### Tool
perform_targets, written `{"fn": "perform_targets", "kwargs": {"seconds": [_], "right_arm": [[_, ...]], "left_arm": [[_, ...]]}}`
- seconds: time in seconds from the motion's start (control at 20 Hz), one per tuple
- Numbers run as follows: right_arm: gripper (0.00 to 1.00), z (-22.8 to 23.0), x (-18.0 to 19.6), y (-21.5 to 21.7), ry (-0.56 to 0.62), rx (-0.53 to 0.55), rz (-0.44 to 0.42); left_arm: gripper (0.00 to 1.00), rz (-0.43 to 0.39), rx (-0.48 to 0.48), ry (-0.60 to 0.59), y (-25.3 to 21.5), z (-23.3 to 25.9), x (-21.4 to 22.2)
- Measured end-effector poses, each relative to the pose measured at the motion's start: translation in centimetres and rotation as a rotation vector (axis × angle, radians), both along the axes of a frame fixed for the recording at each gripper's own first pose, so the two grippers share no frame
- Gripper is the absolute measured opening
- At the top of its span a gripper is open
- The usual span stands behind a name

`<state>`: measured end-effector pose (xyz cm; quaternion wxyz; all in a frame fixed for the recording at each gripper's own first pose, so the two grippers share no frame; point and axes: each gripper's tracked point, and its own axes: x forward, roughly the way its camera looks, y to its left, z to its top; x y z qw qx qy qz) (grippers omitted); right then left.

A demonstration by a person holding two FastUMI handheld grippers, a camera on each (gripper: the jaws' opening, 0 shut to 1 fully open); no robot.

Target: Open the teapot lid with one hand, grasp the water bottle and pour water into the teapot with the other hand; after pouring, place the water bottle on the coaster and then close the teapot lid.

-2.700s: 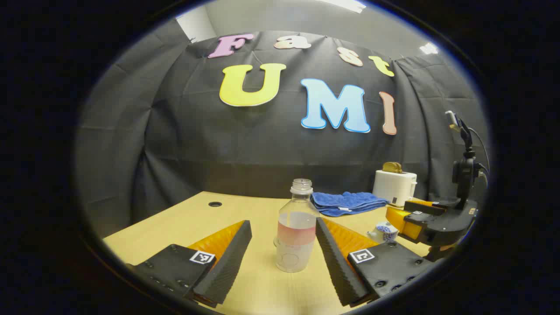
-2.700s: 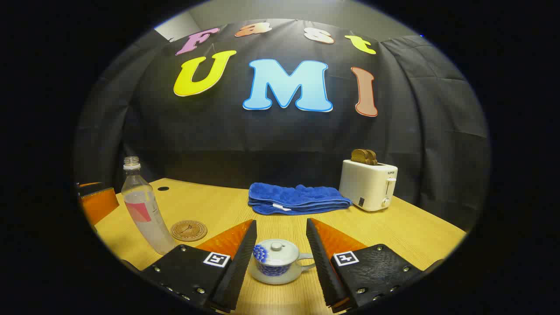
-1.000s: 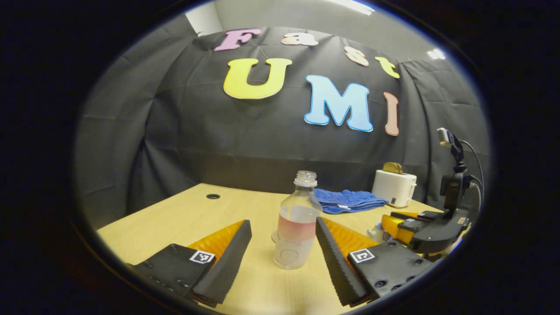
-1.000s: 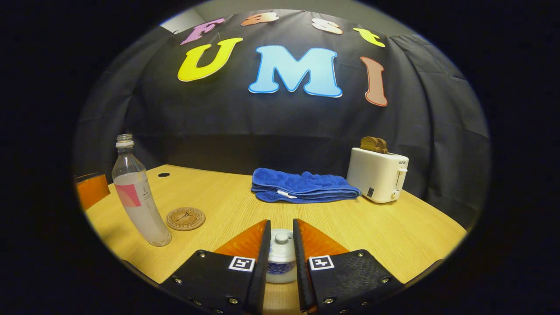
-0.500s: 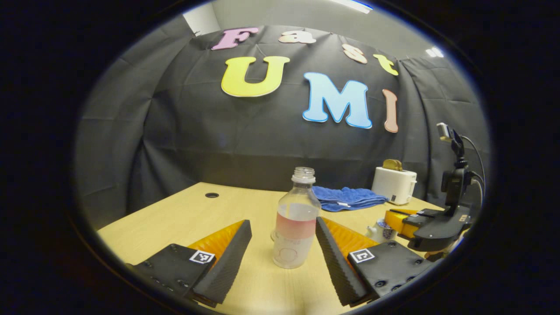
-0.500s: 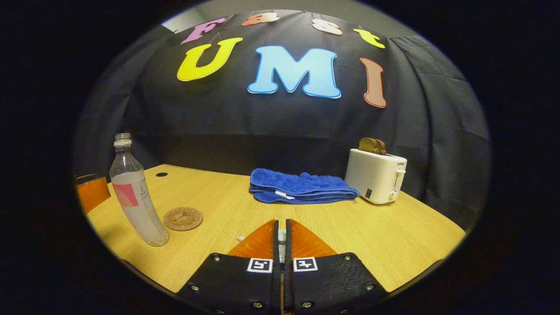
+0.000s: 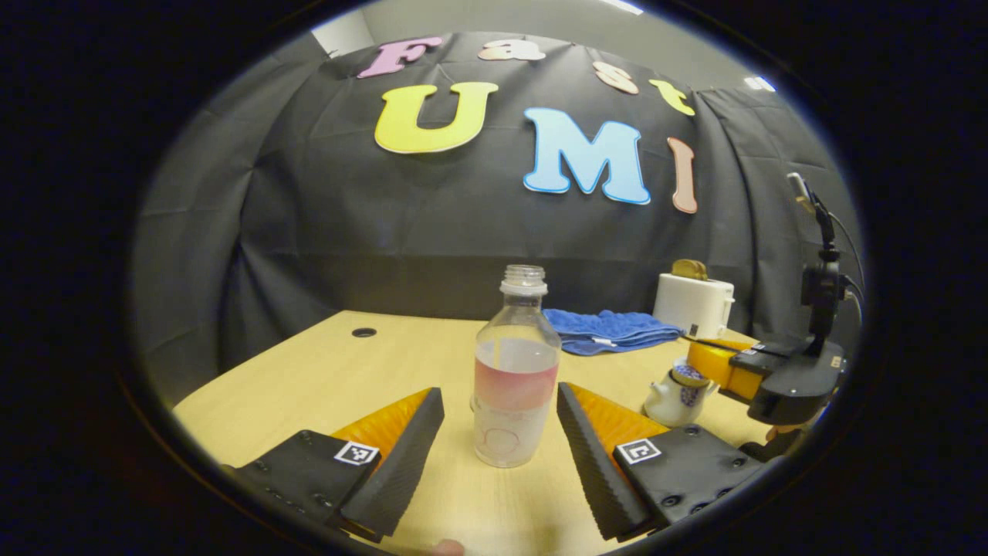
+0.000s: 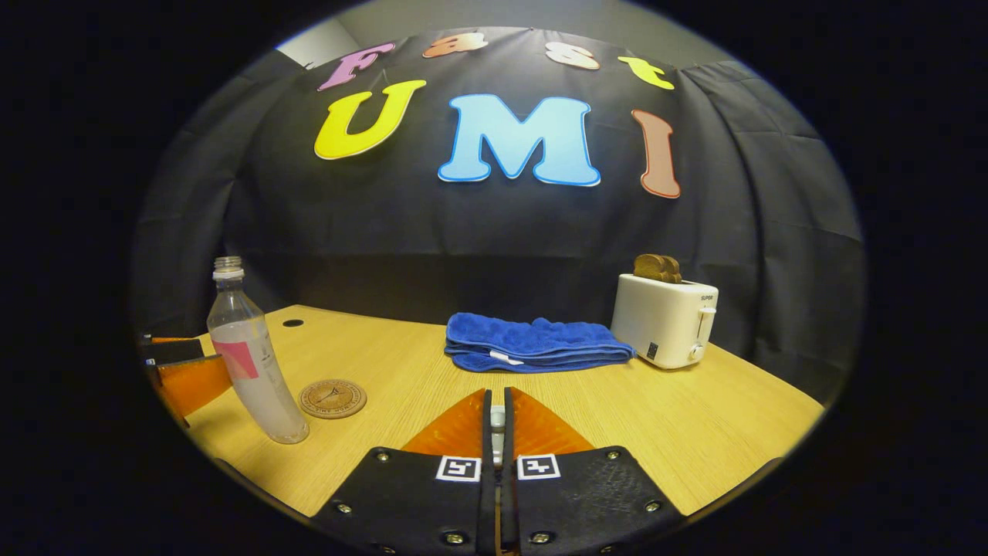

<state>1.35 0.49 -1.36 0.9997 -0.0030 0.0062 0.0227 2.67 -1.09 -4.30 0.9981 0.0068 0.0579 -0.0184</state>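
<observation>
In the left gripper view the left hand-held gripper point(image 7: 498, 432) stands spread wide at the bottom centre of the frame, its two fingers flanking the water bottle point(image 7: 513, 378) without touching it; the bottle stands upright and uncapped on the wooden surface point(image 7: 309, 386), partly filled, so the spread fingers read as lined up for a grasp around its lower body. At the right of that frame the teapot point(image 7: 673, 395) sits on the surface with its top uncovered, and the right hand-held gripper point(image 7: 725, 363) hangs just above and beside it. In the right gripper view that gripper's fingers point(image 8: 463, 425) are pinched almost together at the bottom centre on a small pale piece point(image 8: 498, 421), judged to be the knob of the teapot lid held up off the pot to leave the mouth free for pouring, though little of it shows. The coaster point(image 8: 333, 398) lies flat at the lower left of that frame, just beside the bottle's base, handy for setting the bottle down afterwards. A folded blue towel point(image 8: 532, 344) and a white toaster point(image 8: 664, 320) stand farther back, clear of the work.
</observation>
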Motion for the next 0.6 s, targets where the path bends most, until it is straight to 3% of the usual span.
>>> {"fn": "perform_targets", "kwargs": {"seconds": [0.6], "right_arm": [[0.03, 1.8, -1.8, -2.6, -0.07, 0.044, -0.039]], "left_arm": [[0.99, -0.01, 0.123, 0.041, -1.3, -2.4, 3.8]]}}
